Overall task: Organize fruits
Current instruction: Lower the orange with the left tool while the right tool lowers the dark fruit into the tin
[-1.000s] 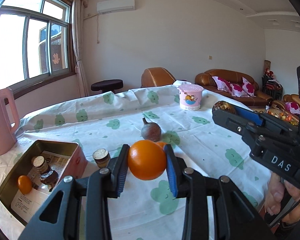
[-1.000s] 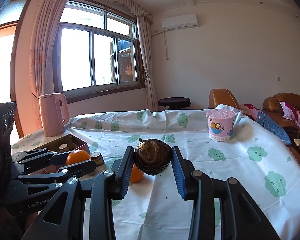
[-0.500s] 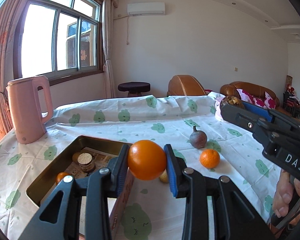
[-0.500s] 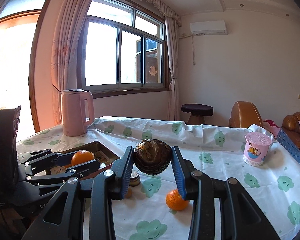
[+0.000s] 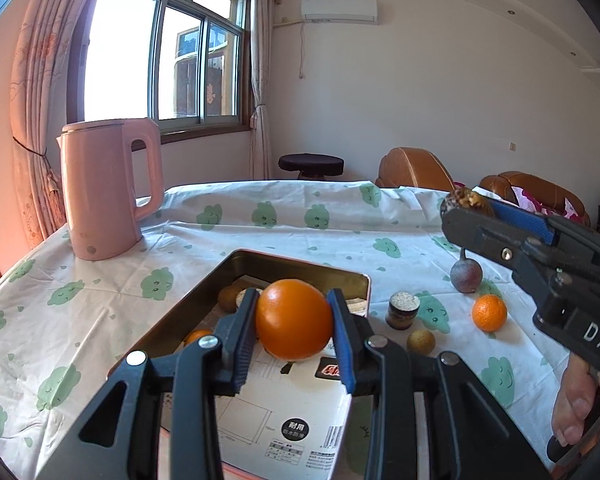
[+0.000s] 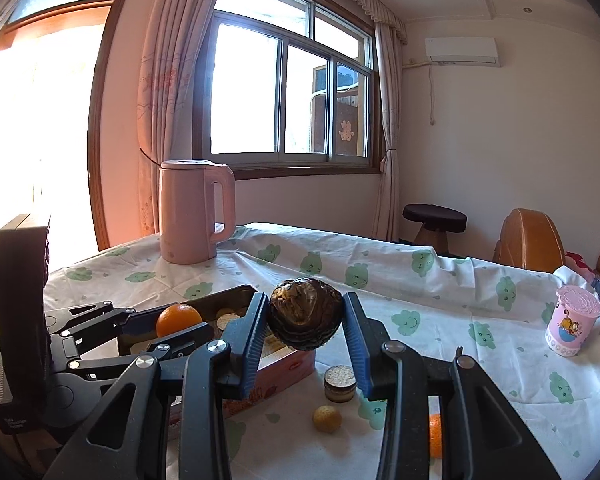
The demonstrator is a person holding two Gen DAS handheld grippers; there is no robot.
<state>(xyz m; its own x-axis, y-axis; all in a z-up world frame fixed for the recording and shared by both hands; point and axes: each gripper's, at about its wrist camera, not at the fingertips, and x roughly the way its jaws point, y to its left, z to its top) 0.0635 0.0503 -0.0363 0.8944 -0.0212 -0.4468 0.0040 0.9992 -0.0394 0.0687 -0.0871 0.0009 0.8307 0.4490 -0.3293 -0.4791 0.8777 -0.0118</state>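
Observation:
My left gripper [image 5: 294,322] is shut on a large orange [image 5: 294,319] and holds it above the open metal tin [image 5: 300,264]; it also shows in the right wrist view [image 6: 179,319]. The tin [image 6: 220,300] holds a small orange [image 5: 196,336], a brownish fruit [image 5: 228,298] and a printed paper. My right gripper [image 6: 306,322] is shut on a dark brown wrinkled fruit [image 6: 305,318], above the tin's right end. On the cloth lie a small orange [image 5: 489,313], a purplish fruit with a stem [image 5: 466,276] and a small yellow fruit [image 6: 327,418].
A pink kettle [image 5: 104,188] stands at the table's back left. A small cork-topped jar [image 5: 403,310] stands right of the tin. A pink cup [image 6: 572,320] stands at the far right. A stool [image 5: 311,164] and sofas lie beyond the table.
Both grippers have swung left toward the tin with their fruits still held. The left gripper's orange has moved from beside the tin to above it.

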